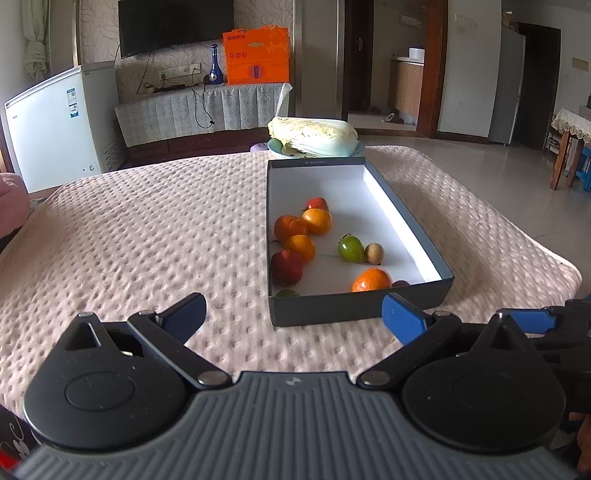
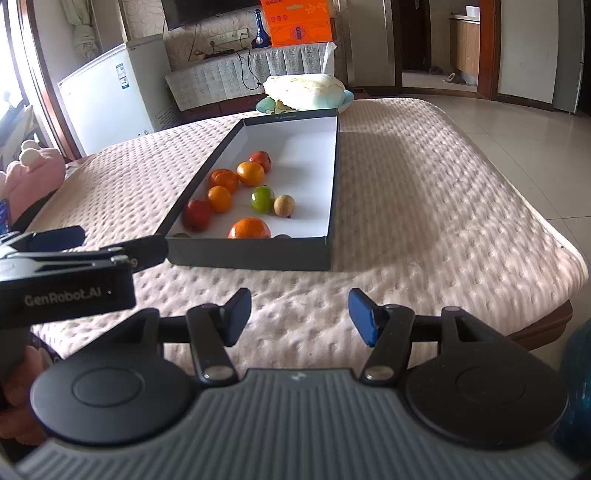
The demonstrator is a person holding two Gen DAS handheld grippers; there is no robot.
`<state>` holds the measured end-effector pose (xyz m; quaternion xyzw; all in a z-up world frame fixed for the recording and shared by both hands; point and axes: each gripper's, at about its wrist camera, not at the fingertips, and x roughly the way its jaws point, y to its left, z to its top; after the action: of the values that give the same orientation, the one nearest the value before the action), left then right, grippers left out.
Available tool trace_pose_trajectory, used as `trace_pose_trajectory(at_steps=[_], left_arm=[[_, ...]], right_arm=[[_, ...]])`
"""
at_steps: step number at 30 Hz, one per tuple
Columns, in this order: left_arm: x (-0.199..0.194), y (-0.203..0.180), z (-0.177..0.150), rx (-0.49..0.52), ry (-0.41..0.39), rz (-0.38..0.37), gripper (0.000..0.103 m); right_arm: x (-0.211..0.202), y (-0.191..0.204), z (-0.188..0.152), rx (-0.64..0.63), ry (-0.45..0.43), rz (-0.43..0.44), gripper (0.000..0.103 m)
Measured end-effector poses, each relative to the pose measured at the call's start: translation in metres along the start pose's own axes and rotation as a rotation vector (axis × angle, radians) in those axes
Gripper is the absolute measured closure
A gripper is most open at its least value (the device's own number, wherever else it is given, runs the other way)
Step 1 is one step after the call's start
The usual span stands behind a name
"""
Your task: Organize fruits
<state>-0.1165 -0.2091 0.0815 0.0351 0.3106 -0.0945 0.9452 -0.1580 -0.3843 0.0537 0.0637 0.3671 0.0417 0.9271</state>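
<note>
A lived-in home living room.
A wall-mounted television (image 1: pixel 176 26) hangs above a cloth-draped cabinet (image 1: pixel 201 110), a white chest freezer (image 1: pixel 55 125) stands beside it, a pink quilted cover (image 1: pixel 147 229) tops the worktop, and tiled floor (image 1: pixel 480 166) leads past wooden doorways to a kitchen counter (image 1: pixel 406 88).

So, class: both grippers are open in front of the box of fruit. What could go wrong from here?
1. The fruits are round and loose; the green fruit touches the small tan one, so grabbing either may send the other rolling.
2. The box looks light on a soft quilted cover; a nudge from the left gripper or right gripper could shift it.
</note>
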Motion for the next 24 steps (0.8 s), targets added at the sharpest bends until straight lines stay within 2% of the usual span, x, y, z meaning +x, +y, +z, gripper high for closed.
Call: trace_pose_trajectory(at_steps=[24], left_arm=[[0.0013, -0.0036, 0.0009, 0.009, -0.010, -0.014, 0.000]], right_arm=[[0.0030, -0.0015, -0.0002, -0.003, 0.007, -0.018, 0.042]])
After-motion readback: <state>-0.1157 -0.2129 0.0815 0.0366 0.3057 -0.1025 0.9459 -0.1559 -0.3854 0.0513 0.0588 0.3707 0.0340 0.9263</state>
